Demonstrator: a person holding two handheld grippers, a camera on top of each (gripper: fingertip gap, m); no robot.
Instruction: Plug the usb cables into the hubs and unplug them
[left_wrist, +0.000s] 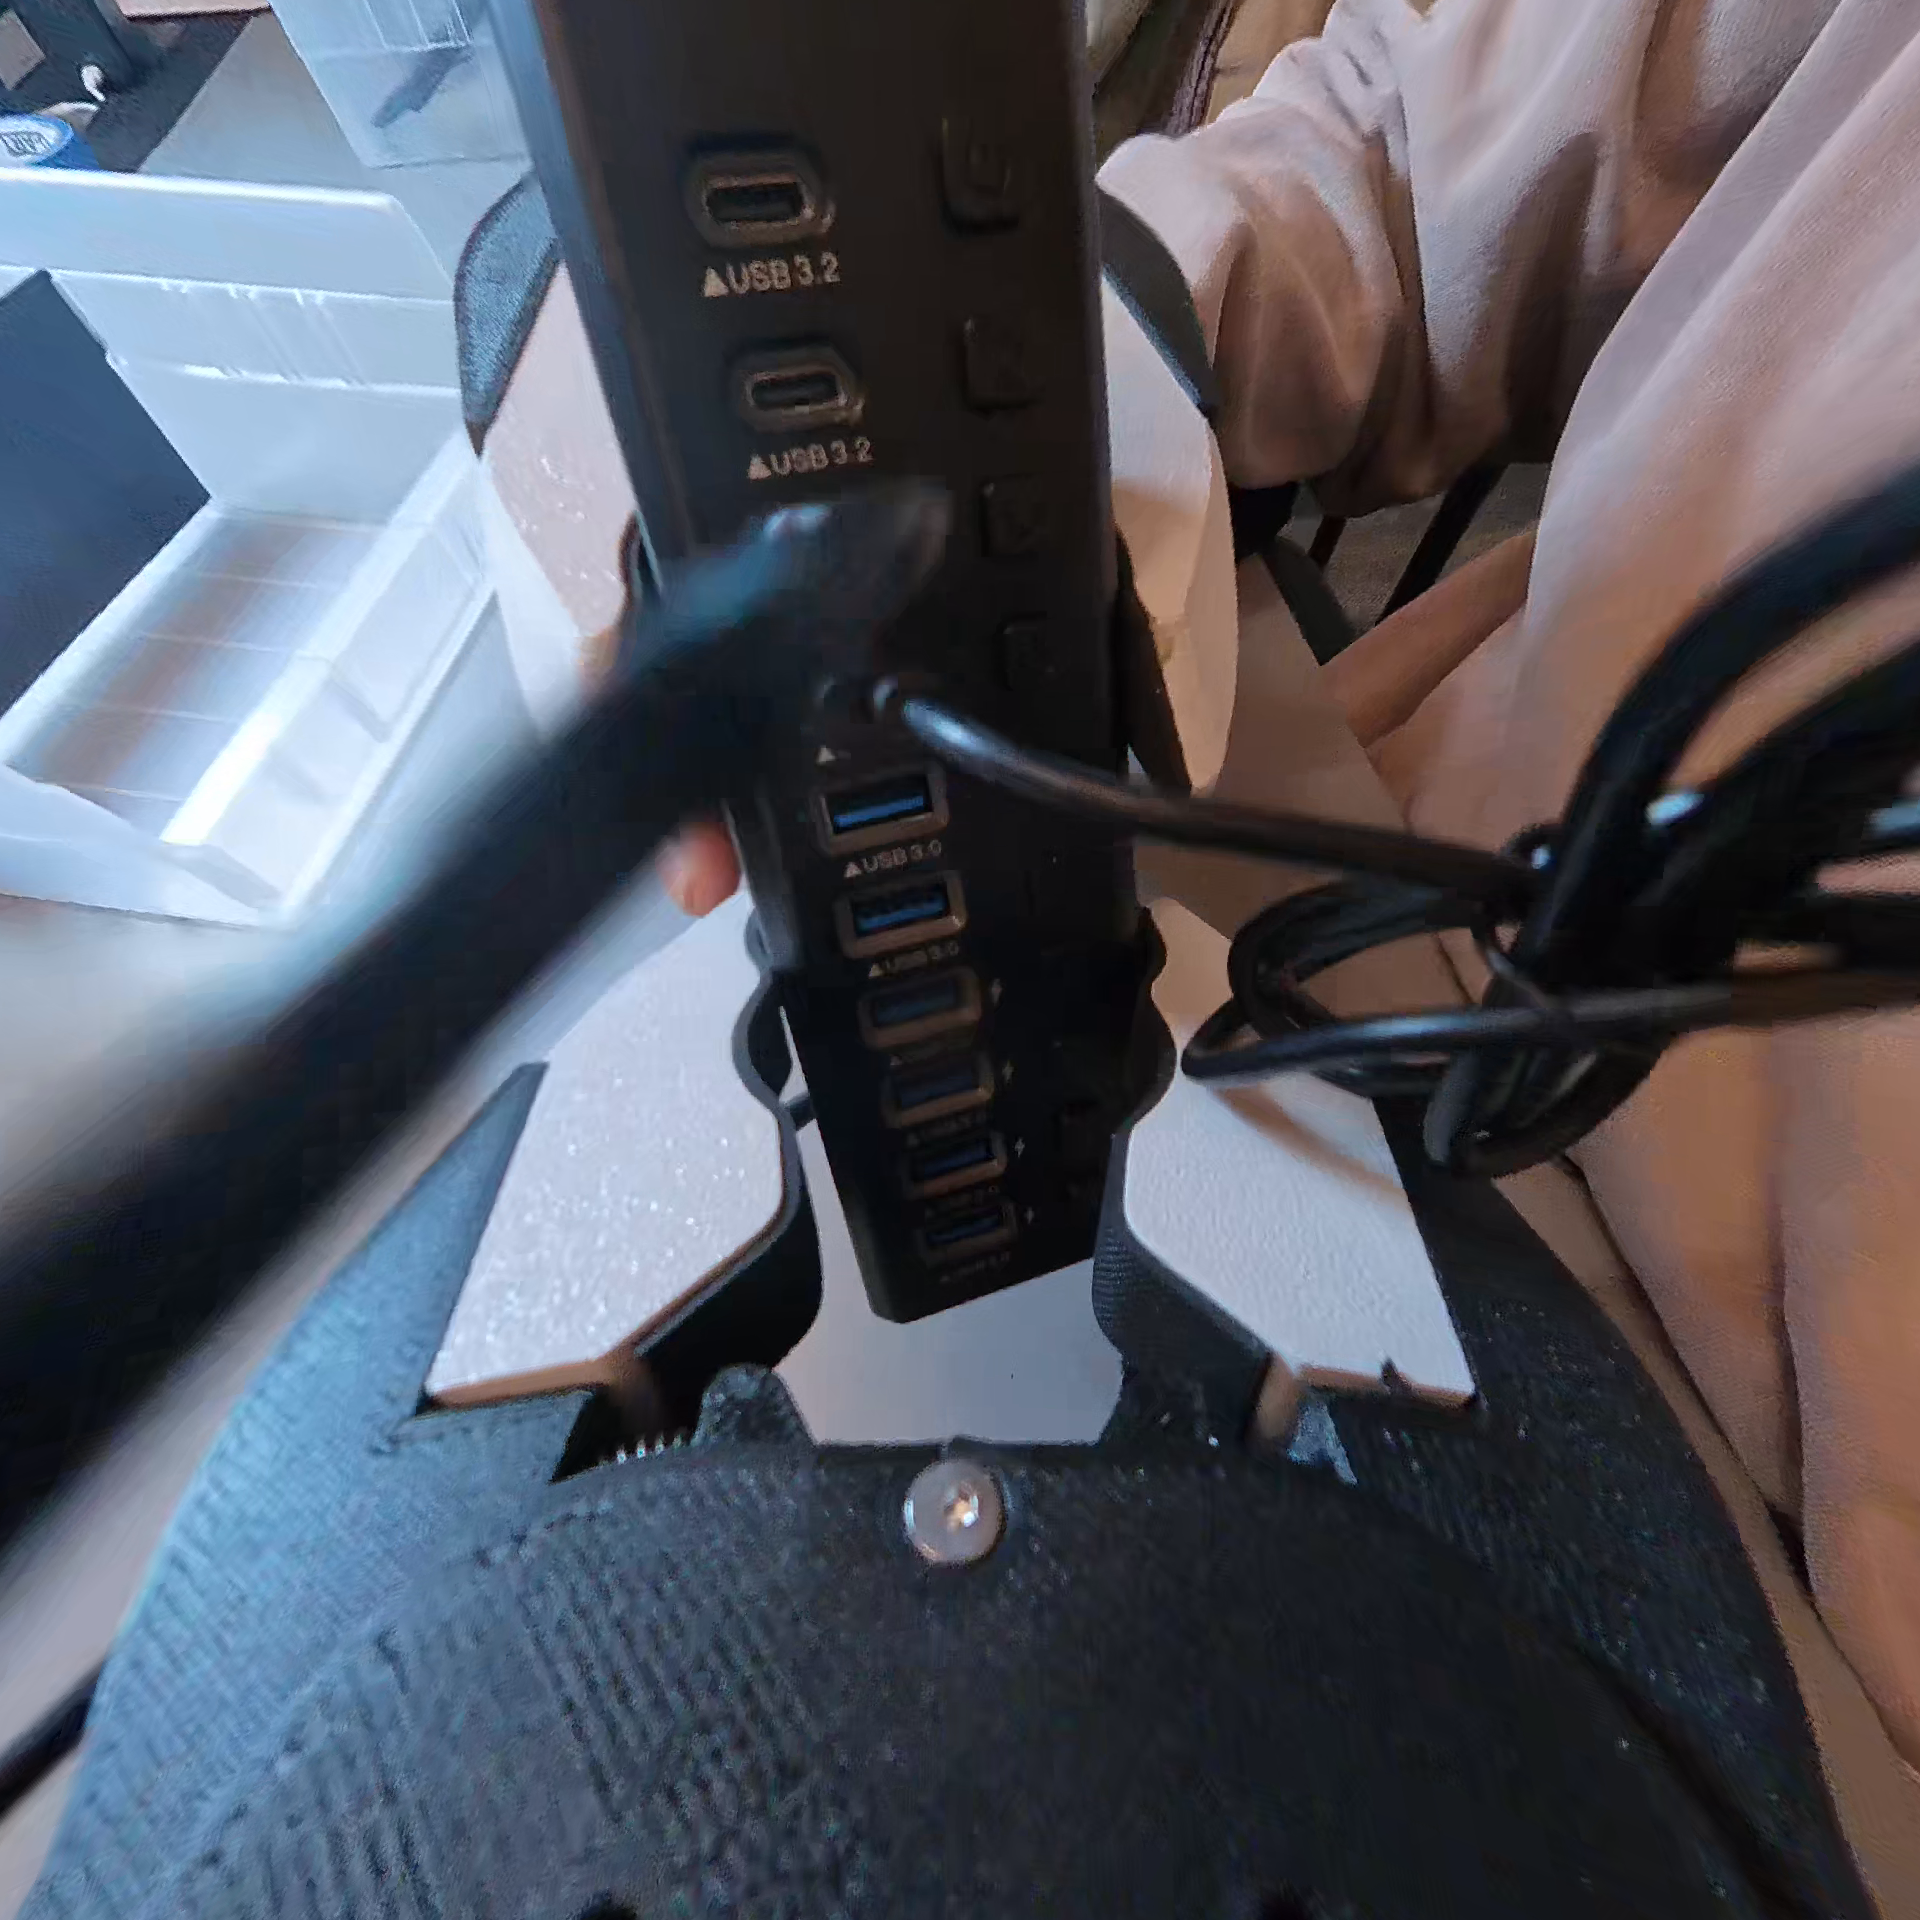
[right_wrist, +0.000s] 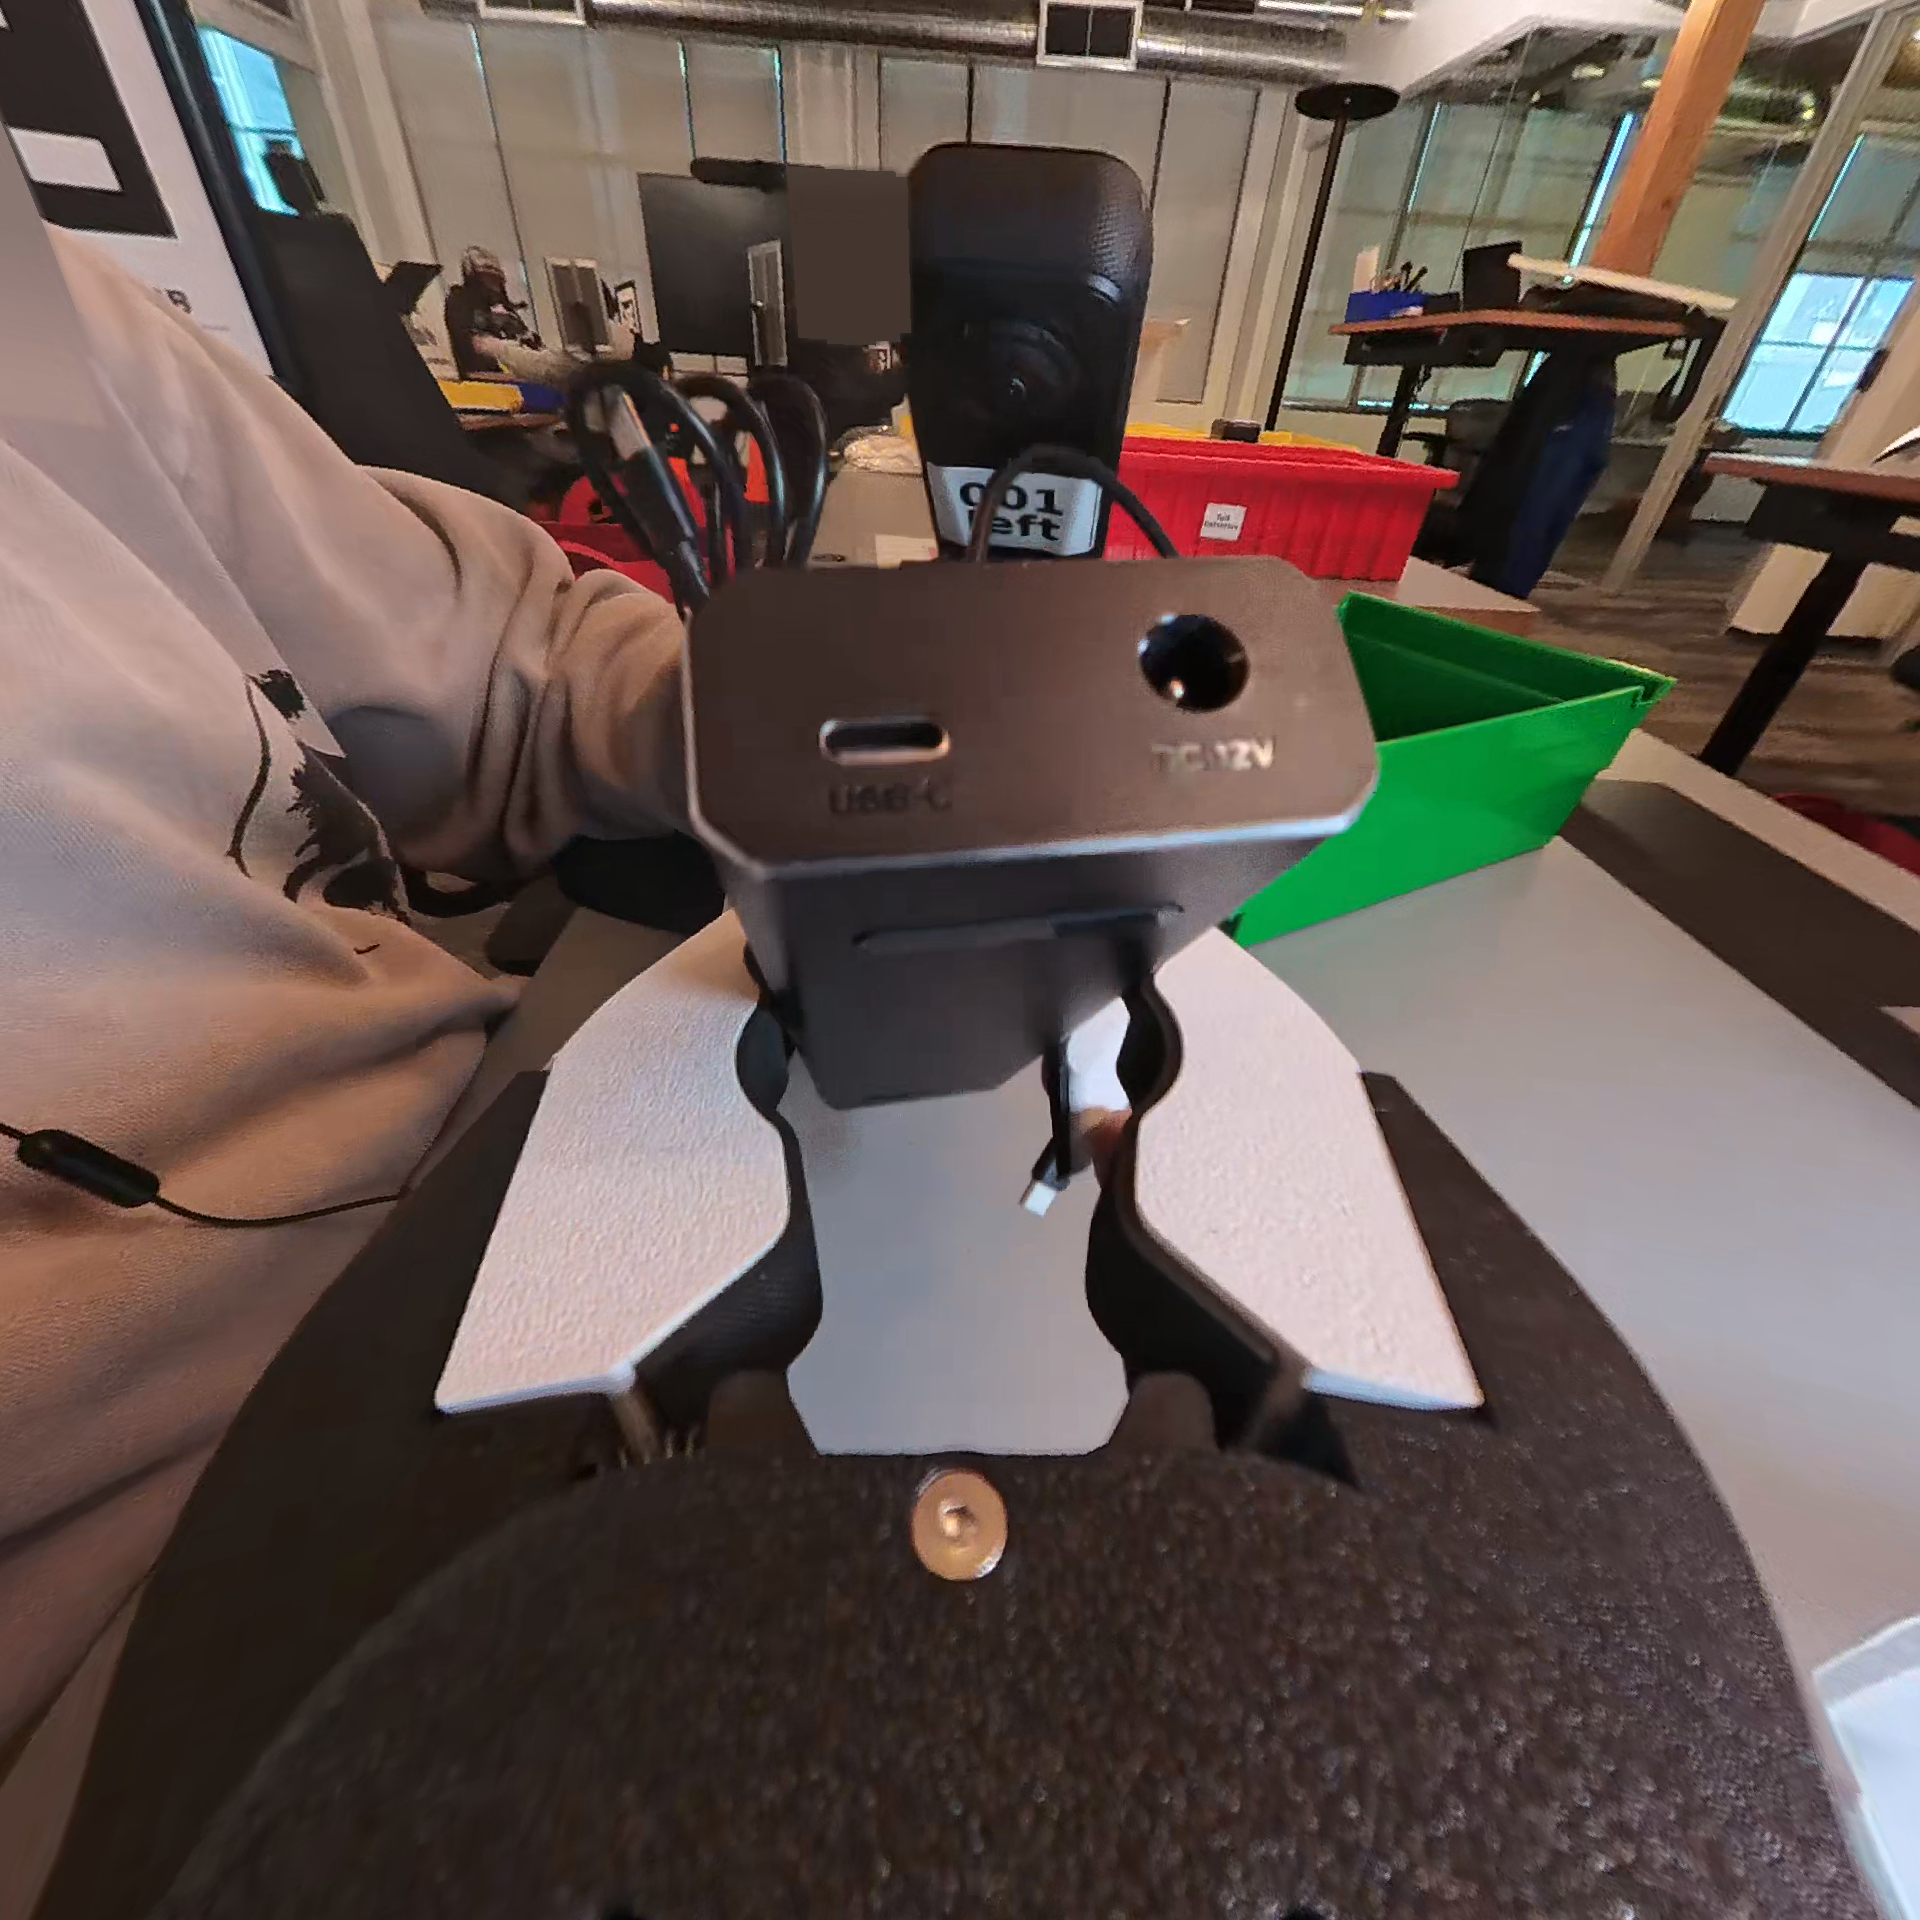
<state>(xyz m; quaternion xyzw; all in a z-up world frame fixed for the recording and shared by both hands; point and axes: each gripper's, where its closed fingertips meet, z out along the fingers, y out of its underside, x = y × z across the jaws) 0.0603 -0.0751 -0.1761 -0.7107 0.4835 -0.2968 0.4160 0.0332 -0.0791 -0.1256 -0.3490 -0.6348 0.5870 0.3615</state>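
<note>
A long black USB hub (left_wrist: 894, 436) is clamped near its lower end by my left gripper (left_wrist: 961, 997), port side facing the left wrist camera. A thin black cable (left_wrist: 1143, 805) is plugged in mid-hub. A thicker, blurred black cable (left_wrist: 436, 914) sweeps from the lower left to a plug over a port higher up. In the right wrist view the hub's end face (right_wrist: 1029, 717) points at me. My right gripper (right_wrist: 951, 1039) holds the hub's plain back side between its fingers. A loose silver connector (right_wrist: 1039, 1195) hangs beside the right finger.
A tied bundle of black cable (left_wrist: 1538, 997) hangs at the right, against a person's beige sleeve (left_wrist: 1558, 260). White trays (left_wrist: 260, 623) lie on the left. A green bin (right_wrist: 1455, 758) and a red bin (right_wrist: 1278, 509) stand on the grey table (right_wrist: 1558, 1143) behind the hub. Left tips to right tips: about 5 cm.
</note>
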